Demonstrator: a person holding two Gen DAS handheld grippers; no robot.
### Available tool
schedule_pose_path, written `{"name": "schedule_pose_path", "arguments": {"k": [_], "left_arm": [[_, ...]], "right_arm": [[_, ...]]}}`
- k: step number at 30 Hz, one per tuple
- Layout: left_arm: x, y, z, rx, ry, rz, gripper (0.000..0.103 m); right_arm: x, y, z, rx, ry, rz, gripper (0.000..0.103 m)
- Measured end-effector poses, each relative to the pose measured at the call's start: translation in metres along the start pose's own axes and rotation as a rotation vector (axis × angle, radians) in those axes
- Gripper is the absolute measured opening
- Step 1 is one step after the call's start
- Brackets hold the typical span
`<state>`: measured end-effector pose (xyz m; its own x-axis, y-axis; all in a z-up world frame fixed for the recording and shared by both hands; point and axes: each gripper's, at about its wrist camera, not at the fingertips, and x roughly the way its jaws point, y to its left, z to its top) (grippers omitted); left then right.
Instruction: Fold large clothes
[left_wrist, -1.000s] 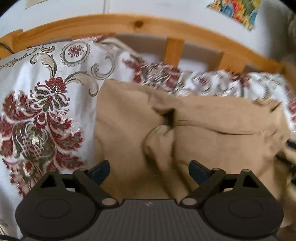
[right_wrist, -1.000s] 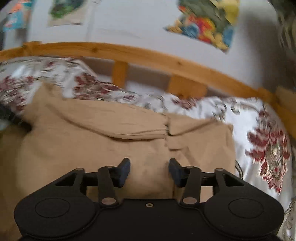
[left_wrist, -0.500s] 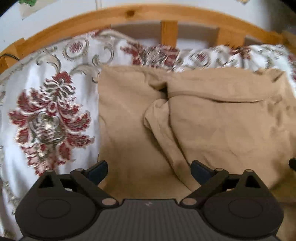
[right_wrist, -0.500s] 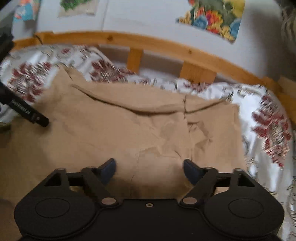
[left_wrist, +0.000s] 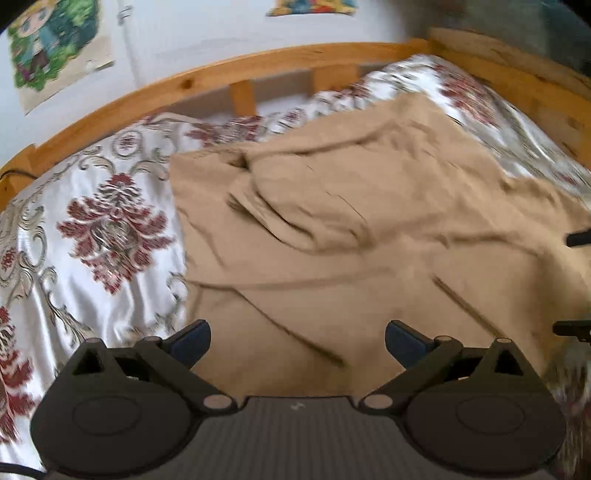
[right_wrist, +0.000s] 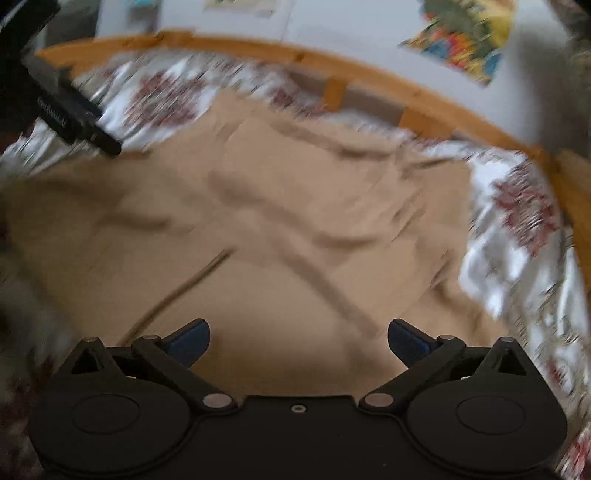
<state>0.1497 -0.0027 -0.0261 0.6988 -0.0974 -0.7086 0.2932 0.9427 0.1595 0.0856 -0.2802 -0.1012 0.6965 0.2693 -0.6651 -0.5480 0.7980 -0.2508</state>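
A large tan garment lies spread on the bed, with a folded-over flap near its far left part. It also fills the right wrist view, which is blurred. My left gripper is open and empty above the garment's near left part. My right gripper is open and empty above the garment's near right part. The left gripper's body shows at the upper left of the right wrist view.
The bed has a white satin cover with red floral pattern and a wooden rail at the far side. The rail continues along the right side. Posters hang on the wall behind.
Both grippers have pulled back and risen, so more of the garment shows. The right gripper opened from nearly shut to wide open. The left stayed open.
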Motion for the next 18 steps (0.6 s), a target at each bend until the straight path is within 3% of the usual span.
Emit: {"name": "schedule_pose_path", "arguments": {"k": [3,6,12,15,18], "left_arm": [[-0.005,-0.010,-0.025,0.037,-0.003,-0.045,0.102],[-0.004,-0.017,-0.039,0.038,0.021,-0.089,0.102],[0.001,-0.035,-0.053,0.061,0.075,-0.187,0.102],[-0.005,-0.048,-0.055,0.133,0.050,-0.228,0.102],[-0.010,-0.065,-0.060,0.236,0.032,-0.205,0.102]], "right_arm": [[-0.004,0.029,-0.008,-0.155,0.037,0.080,0.102],[0.005,0.047,-0.017,-0.239,0.043,0.077,0.102],[0.027,0.036,-0.013,-0.052,0.025,0.075,0.102],[0.026,0.039,-0.010,-0.054,-0.048,0.023,0.102],[0.013,0.036,-0.007,-0.048,-0.152,-0.006,0.102]]}}
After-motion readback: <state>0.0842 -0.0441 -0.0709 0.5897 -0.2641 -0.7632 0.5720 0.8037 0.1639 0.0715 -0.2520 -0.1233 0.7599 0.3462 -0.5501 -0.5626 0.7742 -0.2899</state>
